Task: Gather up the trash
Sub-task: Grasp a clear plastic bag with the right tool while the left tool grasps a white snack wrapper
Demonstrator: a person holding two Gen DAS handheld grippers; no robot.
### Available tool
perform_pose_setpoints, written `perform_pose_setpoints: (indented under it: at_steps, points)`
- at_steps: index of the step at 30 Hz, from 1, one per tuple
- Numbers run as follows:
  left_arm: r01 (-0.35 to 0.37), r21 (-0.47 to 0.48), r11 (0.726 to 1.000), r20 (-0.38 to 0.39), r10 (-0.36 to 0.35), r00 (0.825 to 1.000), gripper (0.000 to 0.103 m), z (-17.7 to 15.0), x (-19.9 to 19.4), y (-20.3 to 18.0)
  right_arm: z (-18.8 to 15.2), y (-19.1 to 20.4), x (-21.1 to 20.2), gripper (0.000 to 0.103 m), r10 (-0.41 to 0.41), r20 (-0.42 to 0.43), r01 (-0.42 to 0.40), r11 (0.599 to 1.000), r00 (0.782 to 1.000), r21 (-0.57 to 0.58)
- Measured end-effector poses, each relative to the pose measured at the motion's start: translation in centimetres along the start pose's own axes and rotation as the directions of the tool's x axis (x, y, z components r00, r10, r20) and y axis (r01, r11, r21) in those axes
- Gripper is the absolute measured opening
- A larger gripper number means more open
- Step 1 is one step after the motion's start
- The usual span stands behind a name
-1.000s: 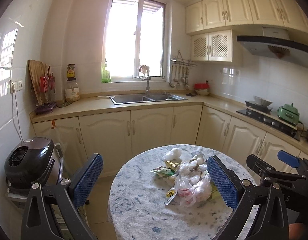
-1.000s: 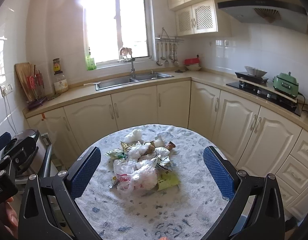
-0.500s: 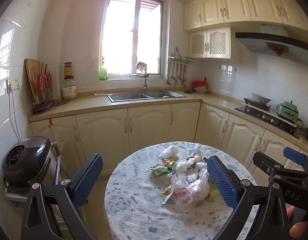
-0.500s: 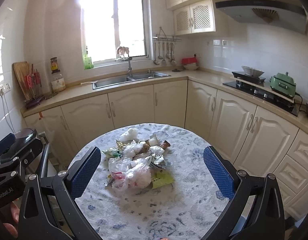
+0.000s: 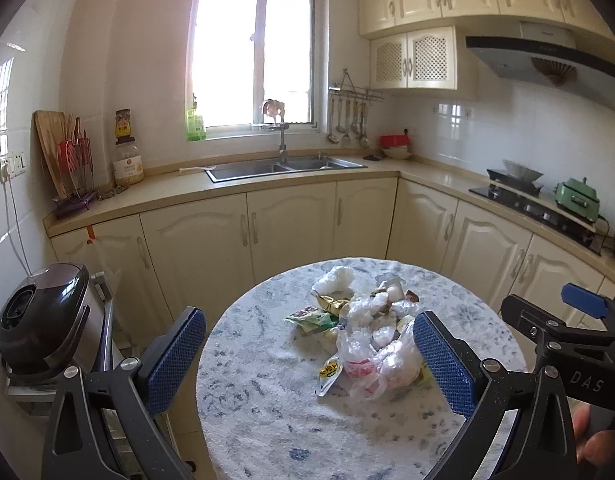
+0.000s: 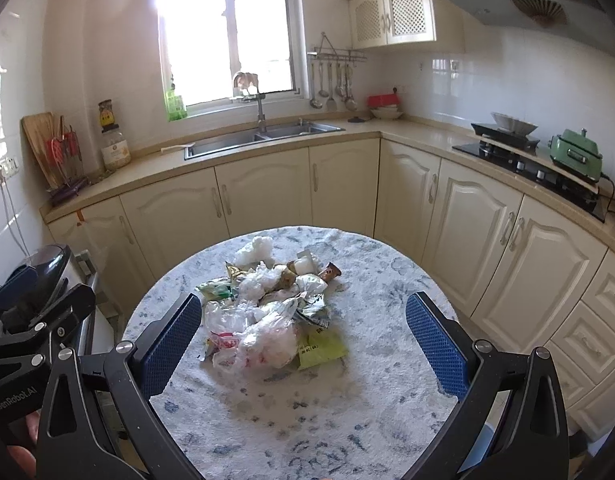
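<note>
A heap of trash [image 5: 363, 332] [image 6: 267, 304] lies on the round table [image 5: 267, 420] [image 6: 367, 400]: clear plastic bags, white tissue, green and yellow wrappers. My left gripper [image 5: 307, 360] hovers open over the table's near left side, its right pad next to the plastic bag. My right gripper [image 6: 303, 344] is open too, its blue pads [image 6: 435, 344] spread wide on either side of the heap, above and short of it. Neither holds anything. Each gripper shows at the edge of the other's view.
Cream cabinets with a counter, sink [image 5: 283, 168] and stove [image 5: 539, 204] wrap around behind the table. A dark cooker [image 5: 39, 316] on a rack stands at the left by the wall. A green pot [image 6: 575, 156] sits on the stove. A hand shows at the lower right [image 5: 595, 448].
Both grippers have drifted slightly; the table and trash heap have shifted right in the left wrist view and a little nearer in the right wrist view. Both stay open.
</note>
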State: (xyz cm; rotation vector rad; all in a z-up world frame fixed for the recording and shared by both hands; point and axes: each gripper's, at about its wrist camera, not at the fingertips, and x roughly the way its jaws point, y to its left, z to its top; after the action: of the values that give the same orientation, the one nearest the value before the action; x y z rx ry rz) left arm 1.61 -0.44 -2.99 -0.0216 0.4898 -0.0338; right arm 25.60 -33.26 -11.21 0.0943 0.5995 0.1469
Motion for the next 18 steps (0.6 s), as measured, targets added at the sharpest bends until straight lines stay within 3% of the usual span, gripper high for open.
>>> perform_pose_setpoints:
  at_steps: [5, 12, 18]
  points:
    - [-0.013, 0.011, 1.000, -0.080, 0.014, 0.997, 0.102, -0.1, 4.2, -0.1, -1.6, -1.2, 4.8, 0.103, -0.001, -0.107, 0.003, 1.000, 0.994, 0.012]
    - [0.000, 0.008, 1.000, -0.199, 0.001, 0.980, 0.102, -0.3, 10.4, -0.1, -4.2, -2.3, 10.5, 0.103, 0.029, -0.252, -0.022, 0.999, 0.967, 0.034]
    - [0.001, 0.009, 1.000, -0.268, 0.001, 0.963, 0.102, -1.5, 14.3, 0.2, -5.2, -1.5, 13.6, 0.102, 0.052, -0.318, -0.043, 0.998, 0.947, 0.036]
